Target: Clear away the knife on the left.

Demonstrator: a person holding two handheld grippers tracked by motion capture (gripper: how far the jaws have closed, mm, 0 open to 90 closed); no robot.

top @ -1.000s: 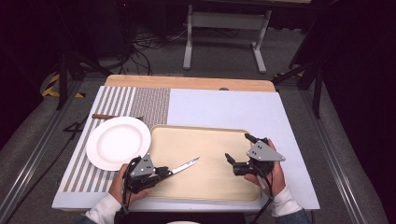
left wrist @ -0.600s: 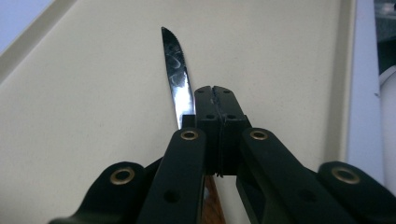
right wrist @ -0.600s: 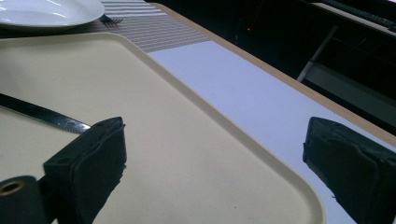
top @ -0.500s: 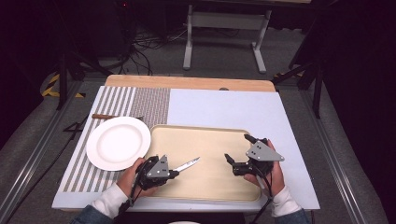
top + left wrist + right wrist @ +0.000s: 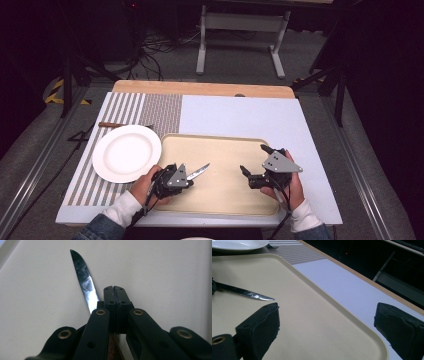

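Observation:
A steak knife (image 5: 198, 171) lies on the beige tray (image 5: 225, 145), its blade pointing up and right. My left gripper (image 5: 186, 176) is at the tray's left side, shut on the knife's brown handle. In the left gripper view the jaws meet, and the serrated blade (image 5: 85, 282) sticks out past them to the left. My right gripper (image 5: 253, 160) hovers open over the tray's right part with nothing between its fingers (image 5: 262, 322). From the right gripper view, the knife (image 5: 249, 293) sits well to the left on the tray (image 5: 317, 292).
A white plate (image 5: 126, 152) rests on the striped placemat (image 5: 160, 107) left of the tray. A fork with a brown handle (image 5: 117, 124) lies behind the plate. The rest of the table is a pale blue mat (image 5: 240, 115).
My left gripper slid to the right along the knife and closed on its handle. The blade tip shifted slightly. The right gripper stayed still.

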